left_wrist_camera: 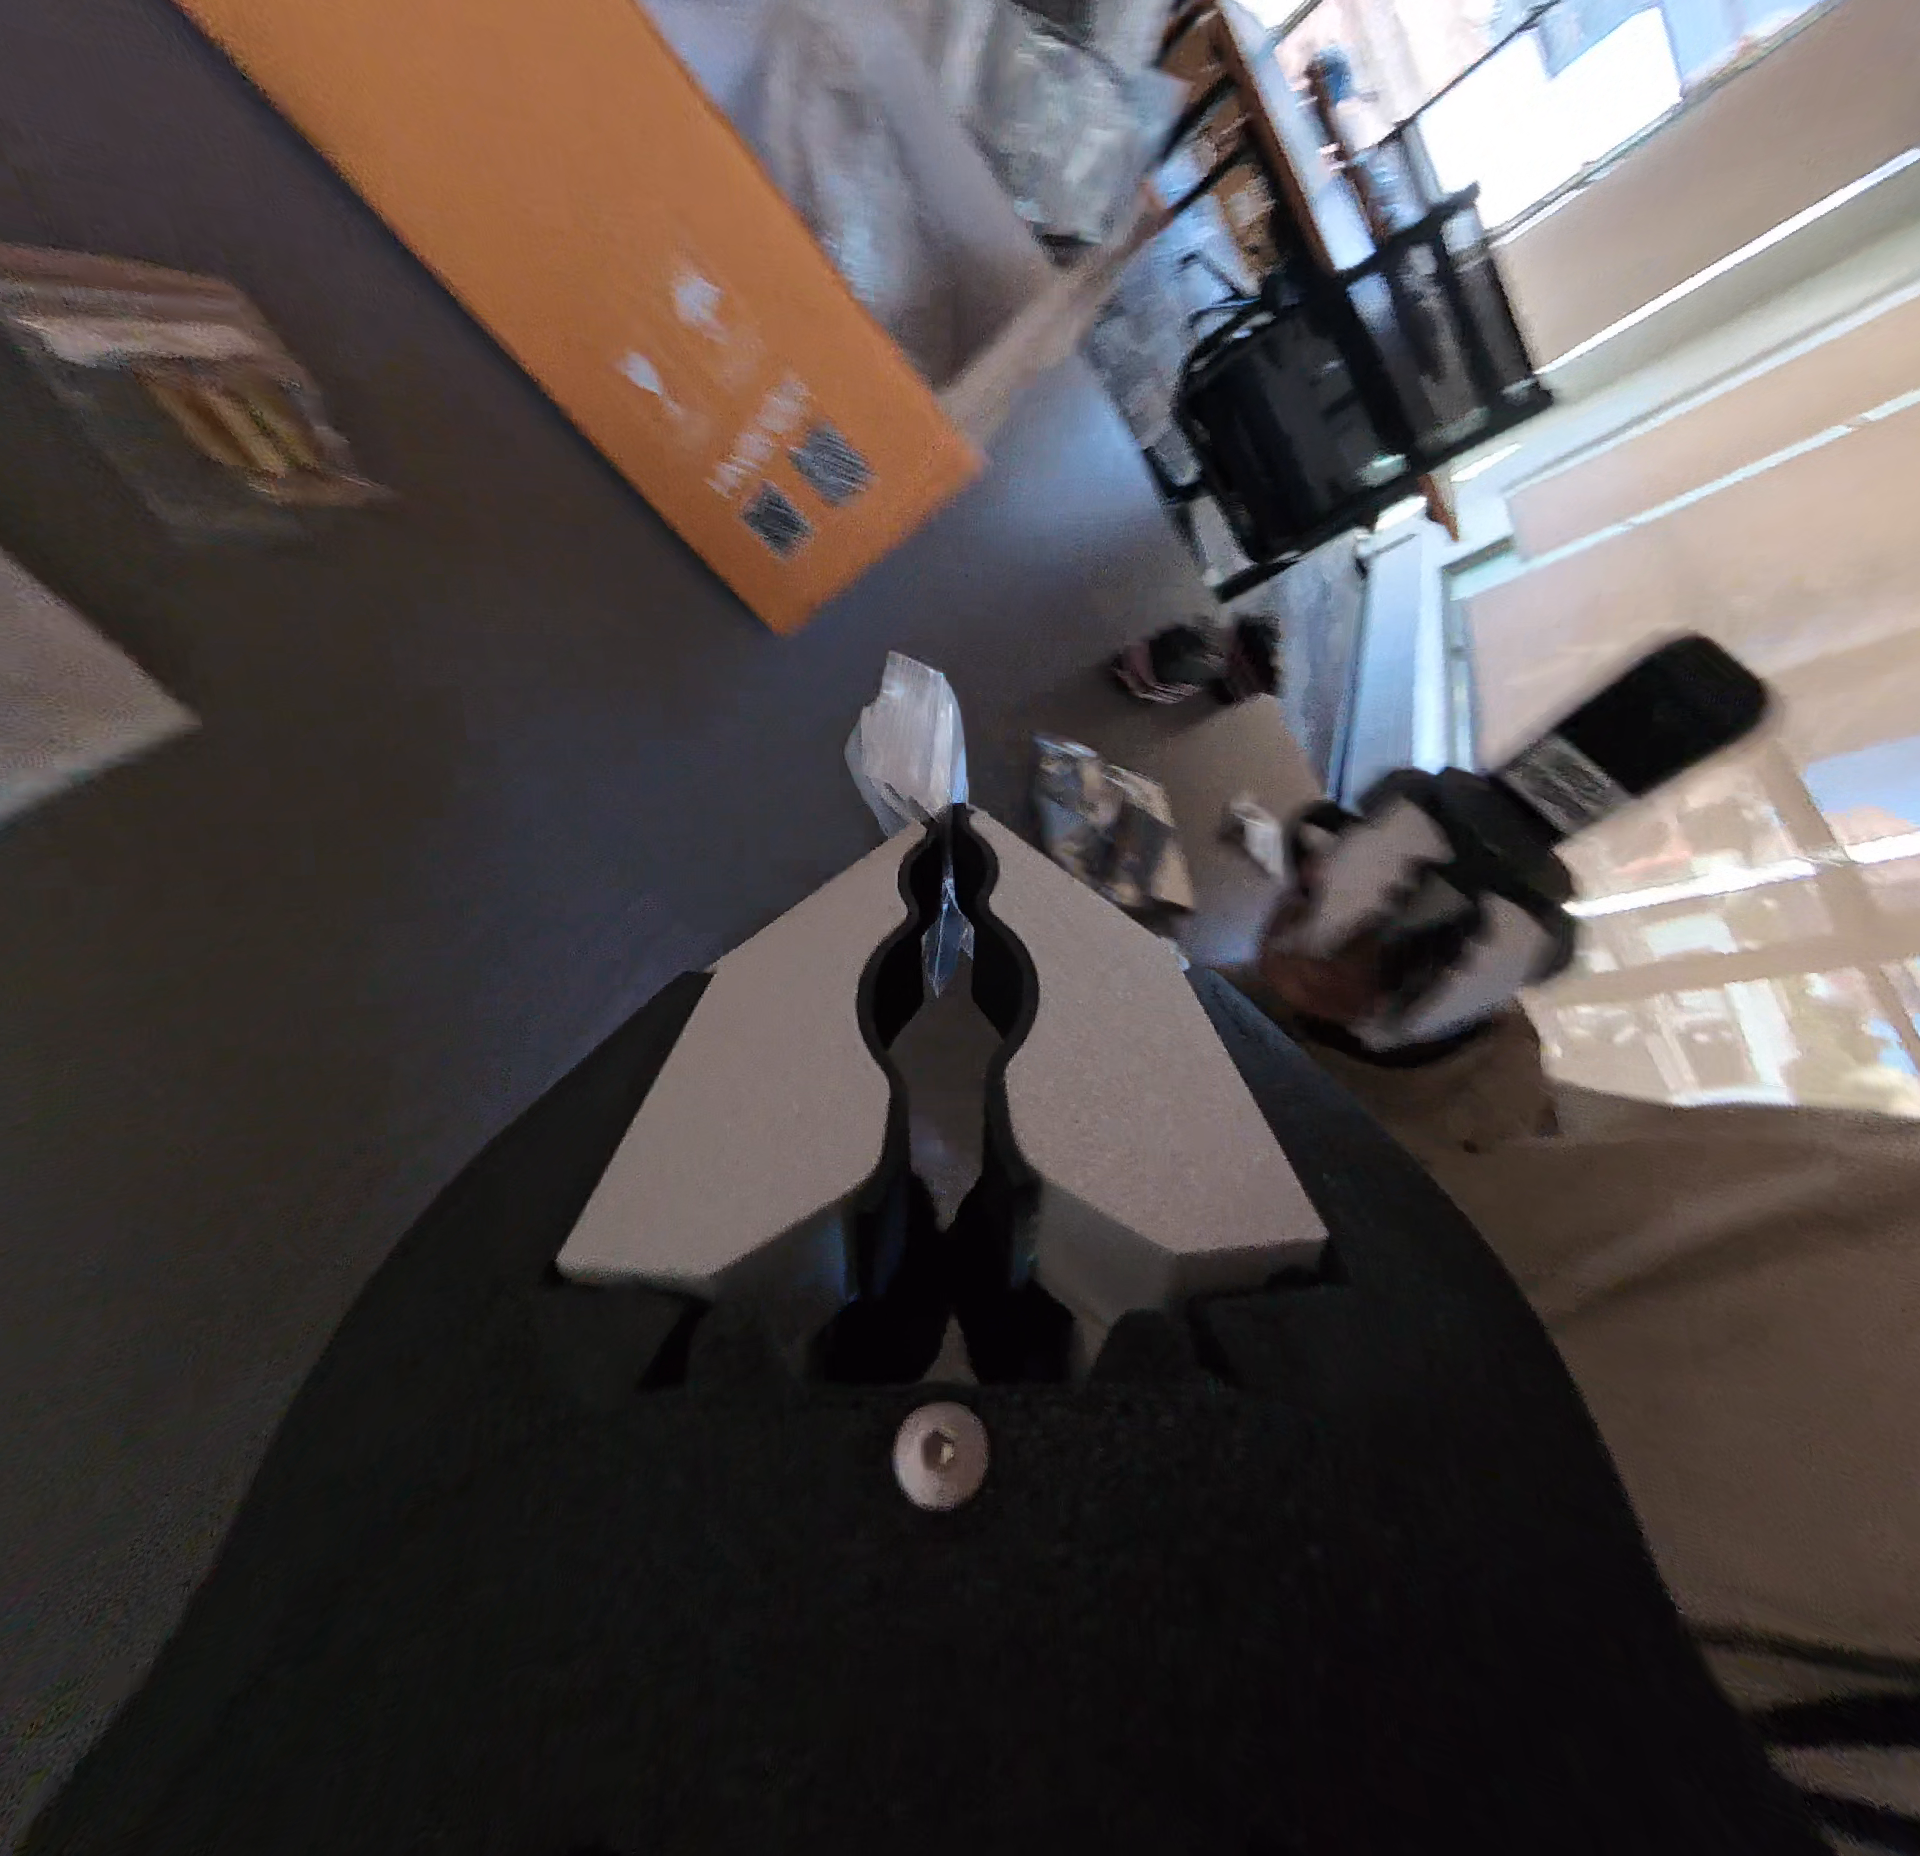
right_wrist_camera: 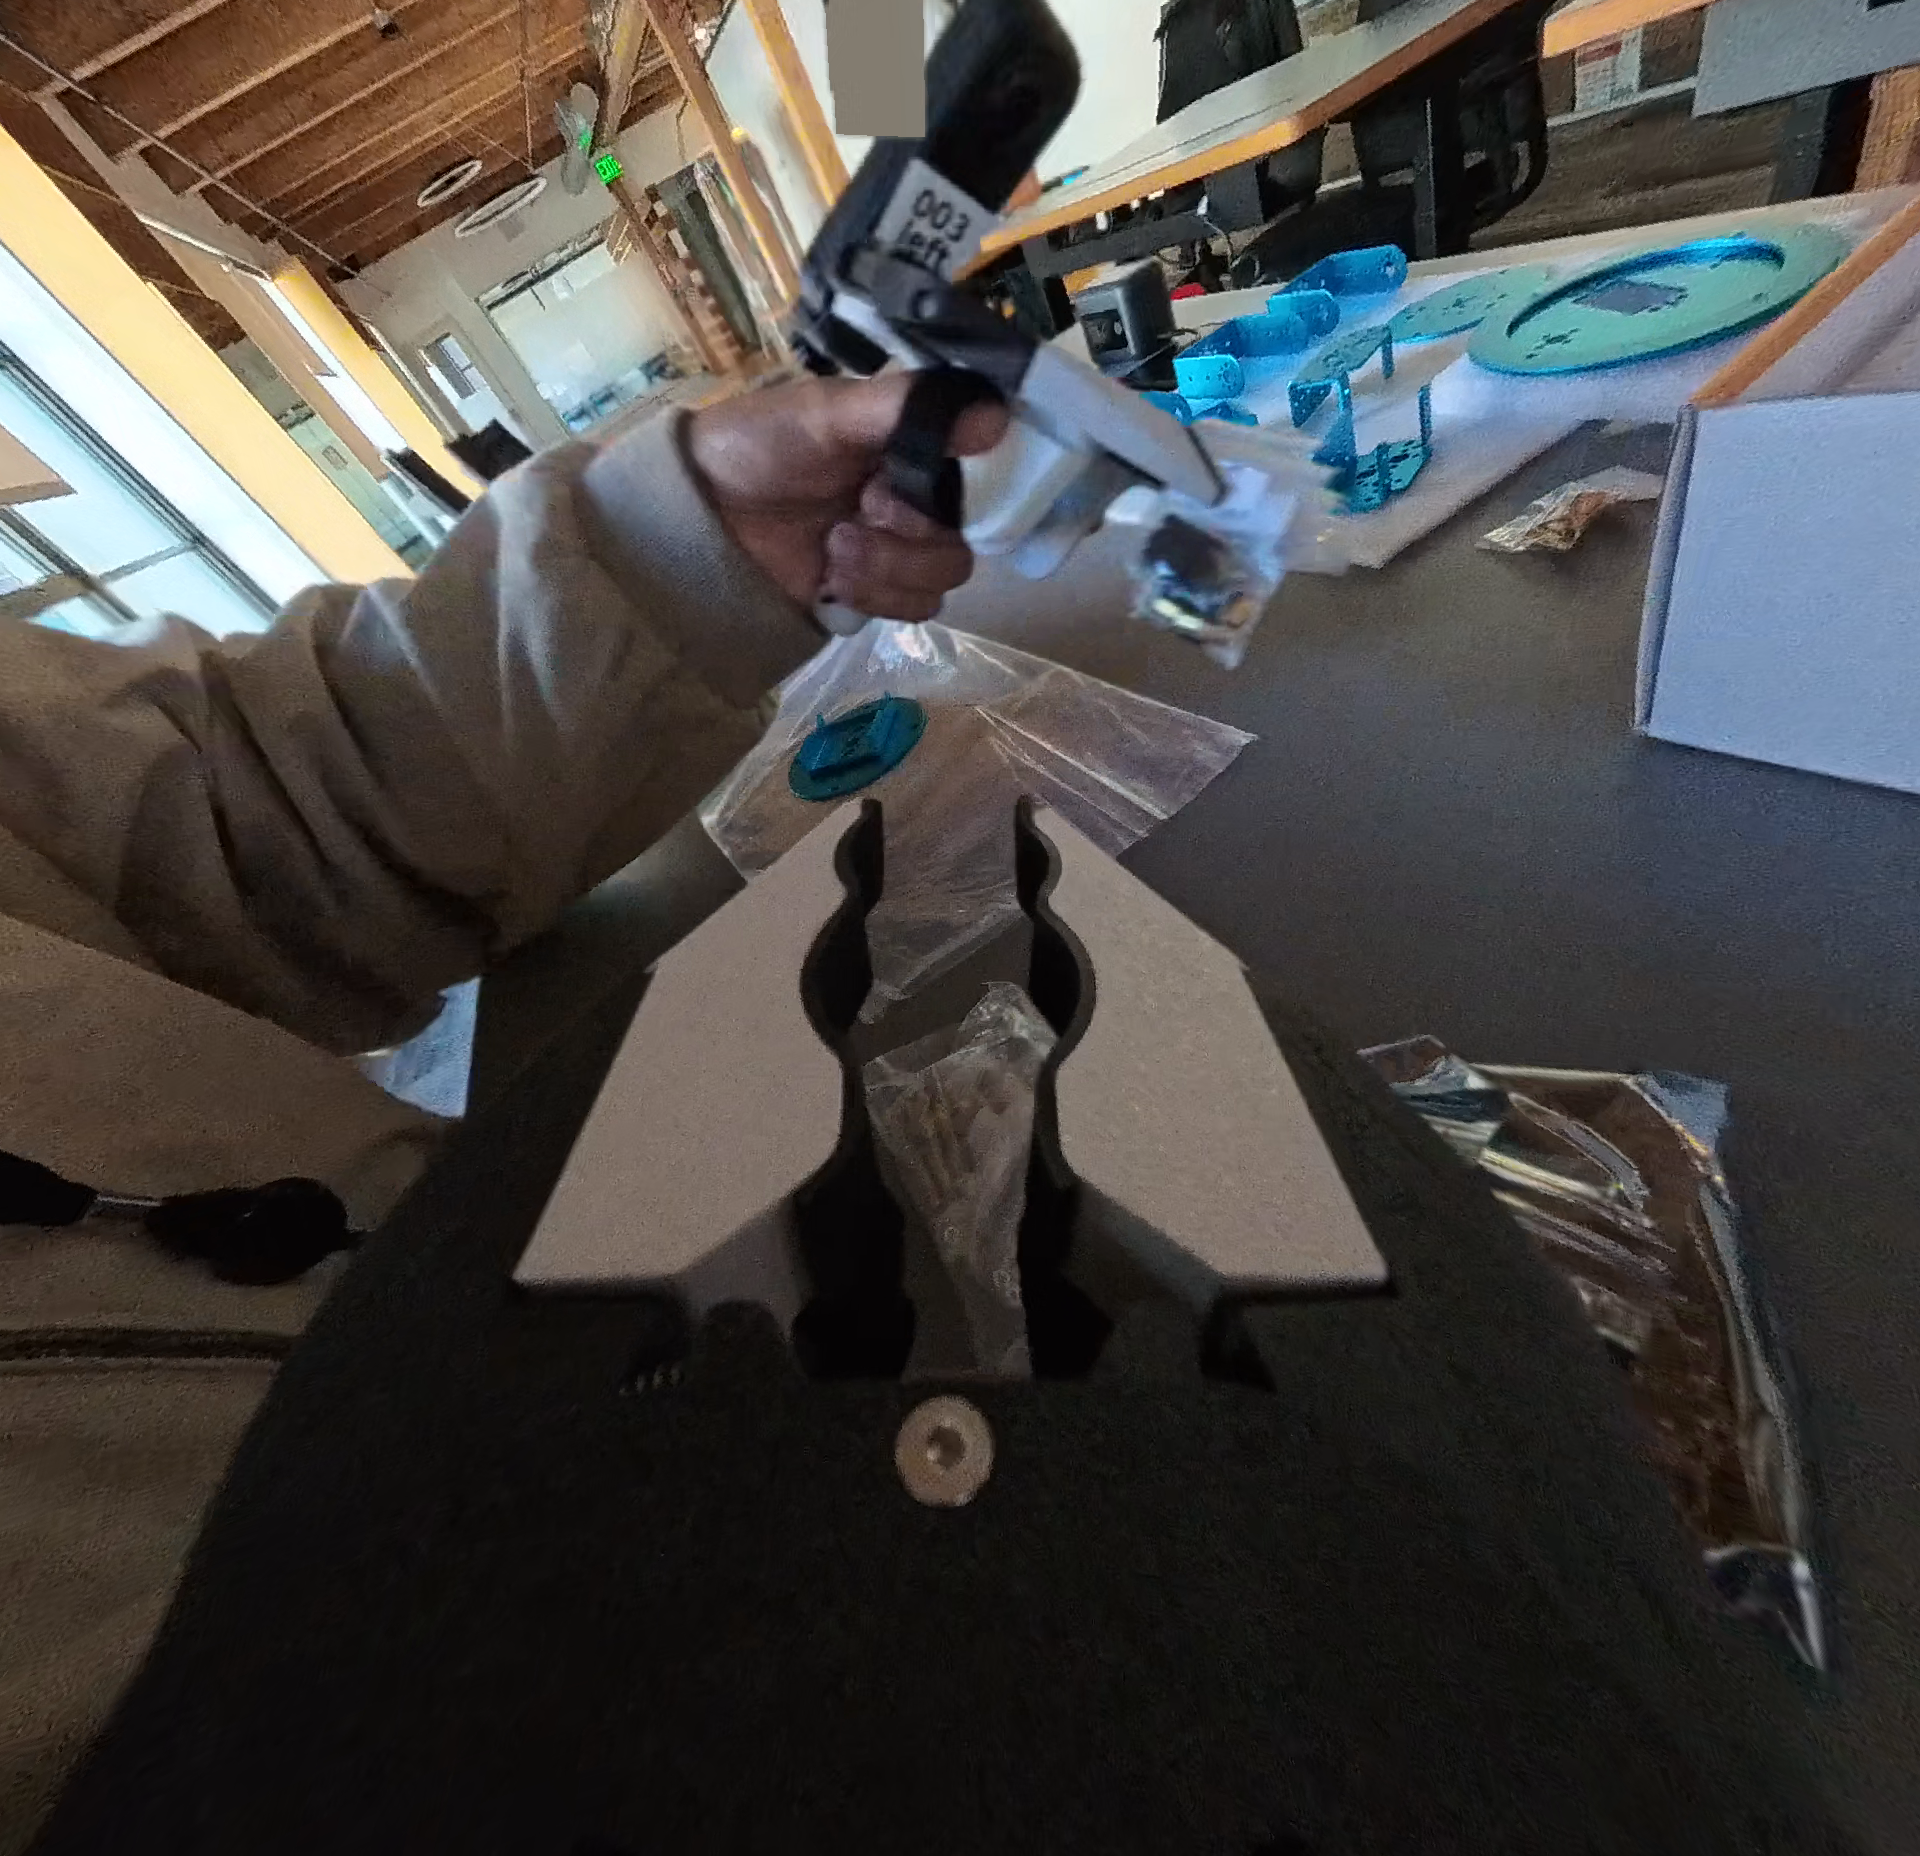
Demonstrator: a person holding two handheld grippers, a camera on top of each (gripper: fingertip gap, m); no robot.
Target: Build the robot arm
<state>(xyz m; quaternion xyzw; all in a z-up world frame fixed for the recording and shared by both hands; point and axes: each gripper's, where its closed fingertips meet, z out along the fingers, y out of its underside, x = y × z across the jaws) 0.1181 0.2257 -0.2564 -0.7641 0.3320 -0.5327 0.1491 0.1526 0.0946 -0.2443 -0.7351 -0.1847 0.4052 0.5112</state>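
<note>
Left gripper [left_wrist_camera: 951,819]: the fingers are closed on the top edge of a small clear plastic bag [left_wrist_camera: 909,746]. In the right wrist view this gripper [right_wrist_camera: 1216,492] is raised above the bench [right_wrist_camera: 1403,871], gripped by a person's hand [right_wrist_camera: 831,487] in a beige sleeve [right_wrist_camera: 364,767], and the small clear plastic bag [right_wrist_camera: 1205,570], with dark parts inside, hangs from the fingertips.

Taking the small hanging bag as the landmark in the right wrist view:
- Below and left of it, a larger clear bag [right_wrist_camera: 987,767] holding a blue round part [right_wrist_camera: 857,746] lies on the dark grey bench.
- Directly below that, the right gripper [right_wrist_camera: 948,819] points forward. Its fingers stand a narrow gap apart and hold nothing at the tips. A crumpled clear packet of small brass-coloured parts [right_wrist_camera: 966,1131] lies on the bench under the rear of the gap; contact with the fingers cannot be determined.
- Above and right of the landmark, blue metal brackets [right_wrist_camera: 1340,393] and a blue ring plate [right_wrist_camera: 1652,300] rest on a white sheet.
- Right of it, a small tan packet [right_wrist_camera: 1548,523], then a white box [right_wrist_camera: 1787,580].
- Below and right, a silver foil bag [right_wrist_camera: 1621,1287] lies flat on the bench.

The left wrist view is motion-blurred and rotated; an orange box [left_wrist_camera: 561,227] lies on the bench beyond the bag.
</note>
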